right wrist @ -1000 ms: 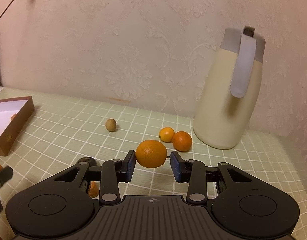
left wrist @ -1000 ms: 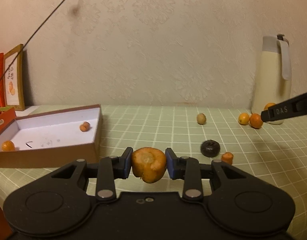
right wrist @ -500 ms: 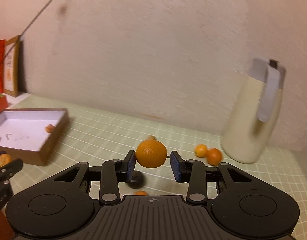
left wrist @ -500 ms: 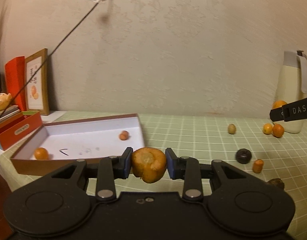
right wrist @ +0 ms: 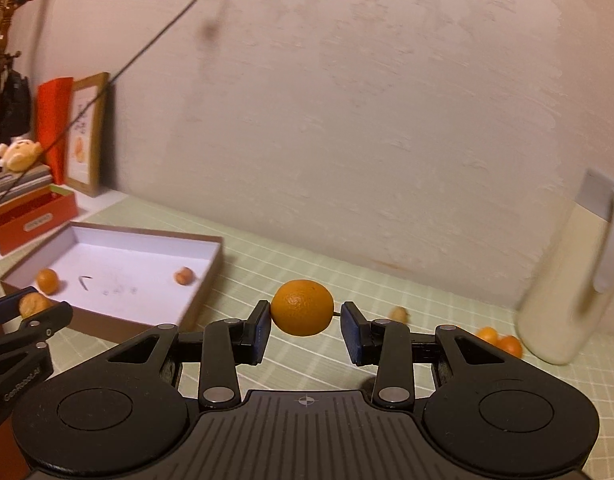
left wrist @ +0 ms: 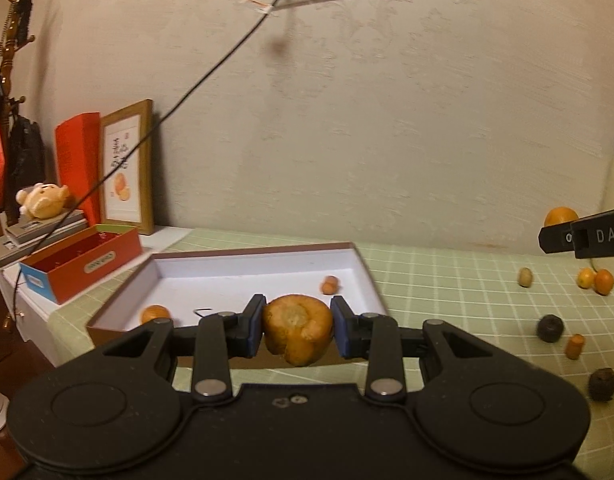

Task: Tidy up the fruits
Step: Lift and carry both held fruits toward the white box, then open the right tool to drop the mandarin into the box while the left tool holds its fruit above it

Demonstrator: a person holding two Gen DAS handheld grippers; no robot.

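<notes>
My left gripper (left wrist: 297, 322) is shut on a lumpy orange-brown fruit (left wrist: 297, 334), held in the air in front of the near wall of the white-lined box (left wrist: 259, 251). The box holds a small orange (left wrist: 155, 314) and a small brownish fruit (left wrist: 329, 285). My right gripper (right wrist: 307, 320) is shut on a round orange (right wrist: 302, 307), held above the green checked cloth to the right of the box (right wrist: 213, 258). Loose on the cloth lie an olive fruit (left wrist: 525, 277), two small oranges (left wrist: 604, 281), a dark fruit (left wrist: 550, 328), an orange piece (left wrist: 575, 346) and a brown fruit (left wrist: 603, 384).
A cream jug (right wrist: 575, 280) stands at the back right by the wall. Left of the box are a red carton (left wrist: 83, 268), a framed picture (left wrist: 127, 168), a plush toy (left wrist: 43, 198) on books, and a black cable (left wrist: 187, 92) hanging from the wall socket.
Both grippers have swung left and a little up with their fruits still gripped. The box has come from the left edge toward the middle of both views; the jug has slid right.
</notes>
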